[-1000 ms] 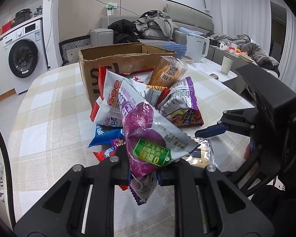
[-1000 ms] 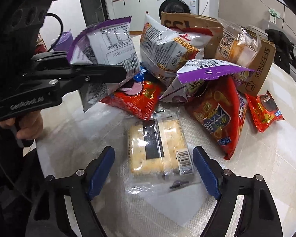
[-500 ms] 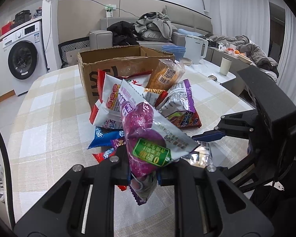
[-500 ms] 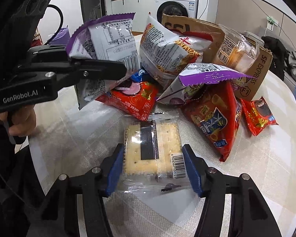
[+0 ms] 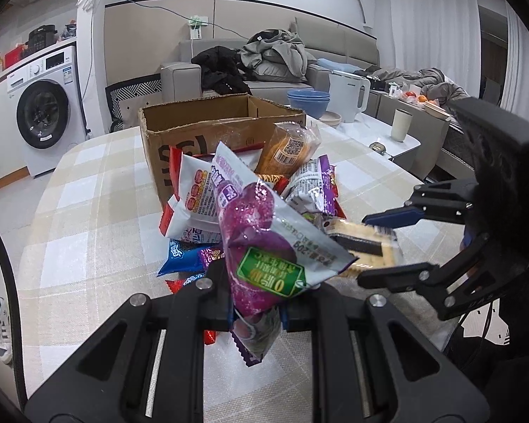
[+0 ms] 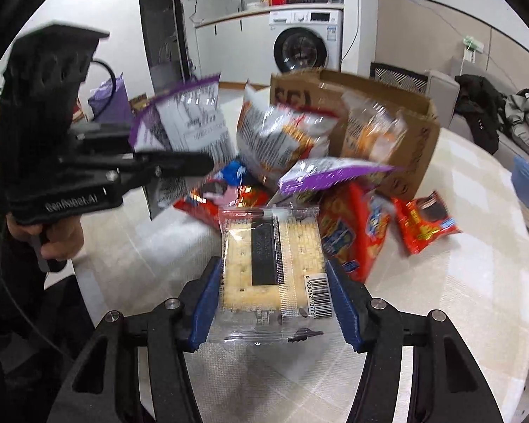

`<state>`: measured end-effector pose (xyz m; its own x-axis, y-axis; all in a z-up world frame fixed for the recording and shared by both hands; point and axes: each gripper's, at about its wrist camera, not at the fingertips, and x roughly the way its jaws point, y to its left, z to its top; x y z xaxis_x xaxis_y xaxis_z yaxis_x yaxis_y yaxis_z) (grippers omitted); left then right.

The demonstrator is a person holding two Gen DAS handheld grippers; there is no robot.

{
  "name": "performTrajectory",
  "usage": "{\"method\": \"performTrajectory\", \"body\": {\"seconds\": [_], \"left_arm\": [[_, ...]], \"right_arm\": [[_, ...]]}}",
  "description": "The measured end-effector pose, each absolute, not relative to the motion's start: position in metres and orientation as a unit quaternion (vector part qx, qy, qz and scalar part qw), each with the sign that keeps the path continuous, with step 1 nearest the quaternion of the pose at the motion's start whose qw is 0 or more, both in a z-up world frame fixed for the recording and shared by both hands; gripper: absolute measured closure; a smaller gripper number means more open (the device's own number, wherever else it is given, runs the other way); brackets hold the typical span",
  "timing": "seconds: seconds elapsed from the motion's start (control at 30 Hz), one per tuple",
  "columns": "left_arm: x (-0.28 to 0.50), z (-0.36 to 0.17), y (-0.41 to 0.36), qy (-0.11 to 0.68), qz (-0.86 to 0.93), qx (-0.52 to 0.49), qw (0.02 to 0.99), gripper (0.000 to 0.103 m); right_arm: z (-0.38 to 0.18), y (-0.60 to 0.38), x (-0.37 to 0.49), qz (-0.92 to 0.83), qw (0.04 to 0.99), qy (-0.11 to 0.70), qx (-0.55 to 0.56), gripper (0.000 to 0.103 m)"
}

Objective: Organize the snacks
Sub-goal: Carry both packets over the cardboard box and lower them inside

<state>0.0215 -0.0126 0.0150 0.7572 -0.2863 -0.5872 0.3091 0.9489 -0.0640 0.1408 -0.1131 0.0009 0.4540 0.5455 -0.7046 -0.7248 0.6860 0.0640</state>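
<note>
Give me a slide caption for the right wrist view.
Right gripper clamps a clear cracker packet before the snack pile and cardboard box.

I read "6 928362 10772" beside the barcode on the clear cracker packet [image 6: 272, 275] clamped between my right gripper [image 6: 274, 294] jaws, the last digits cut off. On the purple snack bag [image 5: 261, 246] pinched in my left gripper [image 5: 256, 312] jaws, a green label shows a large "0" and the white edge "20g", both upside down, the remaining characters too small to make out. The left gripper's side, up and left of my right jaws, reads "GenRobot.AI", blurred, and the cardboard box [image 5: 180, 134] beyond the left jaws shows a partial "S".
</note>
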Motion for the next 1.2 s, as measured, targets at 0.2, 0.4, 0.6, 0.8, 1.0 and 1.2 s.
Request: {"method": "performTrajectory", "body": {"seconds": [0.2,0.4,0.6,0.8,1.0,1.2], "left_arm": [[0.014,0.023,-0.016,0.303,-0.157,0.023,0.94,0.089],[0.009,0.029,-0.016,0.3,-0.155,0.021,0.941,0.089],[0.002,0.037,-0.013,0.292,-0.152,0.015,0.944,0.089],[-0.007,0.047,-0.008,0.282,-0.153,0.006,0.947,0.089],[-0.014,0.06,-0.007,0.271,-0.146,0.008,0.952,0.089],[-0.017,0.074,-0.005,0.261,-0.136,0.001,0.956,0.089]], "right_arm": [[0.017,-0.127,0.137,0.378,0.854,0.339,-0.114,0.044],[0.029,-0.121,0.132,0.382,0.857,0.325,-0.115,0.044],[0.04,-0.125,0.134,0.381,0.863,0.313,-0.107,0.044],[0.051,-0.132,0.131,0.379,0.873,0.293,-0.095,0.044],[0.057,-0.144,0.139,0.357,0.888,0.282,-0.063,0.044],[0.064,-0.155,0.149,0.325,0.905,0.271,-0.037,0.044]]}}
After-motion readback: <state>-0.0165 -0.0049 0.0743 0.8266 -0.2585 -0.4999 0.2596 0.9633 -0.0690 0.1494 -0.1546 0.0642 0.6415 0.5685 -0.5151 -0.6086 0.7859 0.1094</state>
